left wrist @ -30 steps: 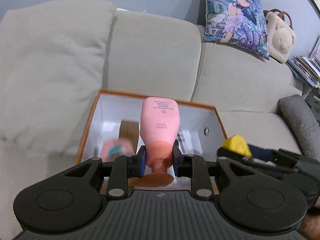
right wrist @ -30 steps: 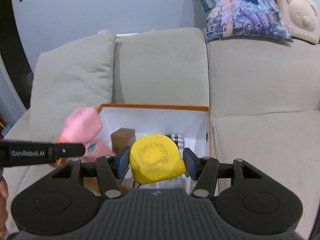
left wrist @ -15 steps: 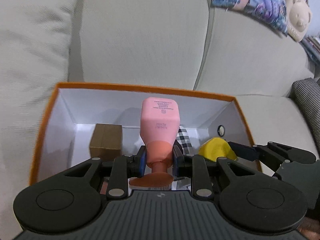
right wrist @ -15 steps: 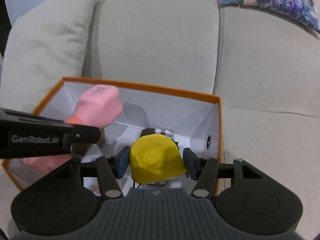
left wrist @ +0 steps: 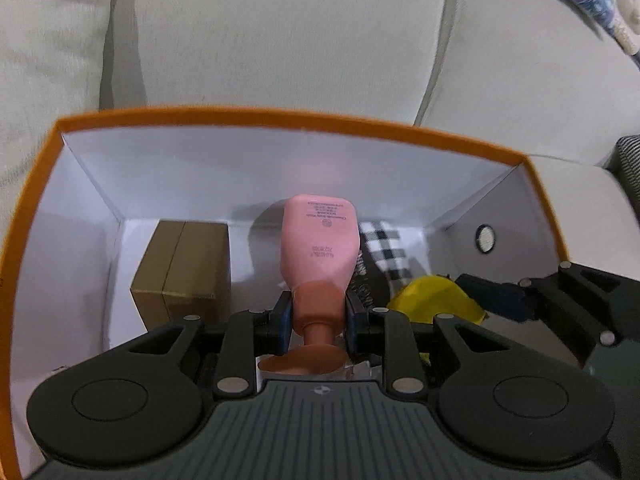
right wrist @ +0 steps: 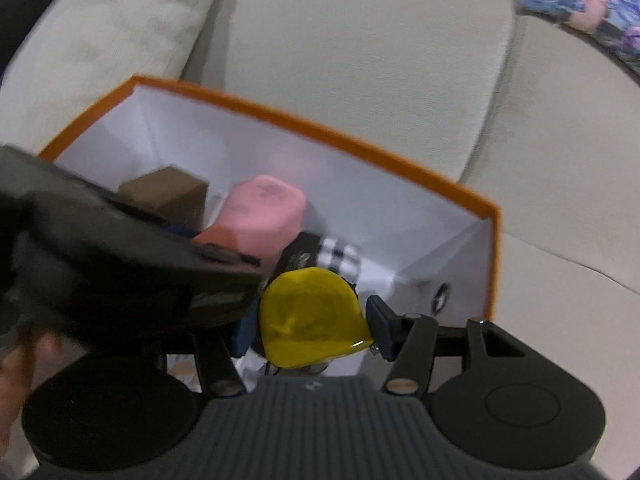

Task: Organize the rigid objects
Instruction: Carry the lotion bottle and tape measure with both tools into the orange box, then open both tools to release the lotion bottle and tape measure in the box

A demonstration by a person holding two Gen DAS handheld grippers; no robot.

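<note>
Much of the orange-rimmed white box [left wrist: 256, 118] is hidden behind the two grippers, and a black-and-white checked item [left wrist: 386, 250] inside it is too obscured to identify. The left gripper [left wrist: 318, 318] clamps the neck of an inverted pink bottle [left wrist: 319, 246] inside the box, beside a brown carton [left wrist: 186, 272] near the back left corner. The right gripper [right wrist: 310, 330] grips a yellow tape measure [right wrist: 314, 316] low at the box's right end, on the beige sofa [right wrist: 368, 68].

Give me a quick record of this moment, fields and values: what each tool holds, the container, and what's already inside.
left tool: shut on pink bottle, cap toward the camera
right tool: shut on yellow tape measure
container: orange box, white inside, on a beige sofa
already inside: brown carton, checkered item
</note>
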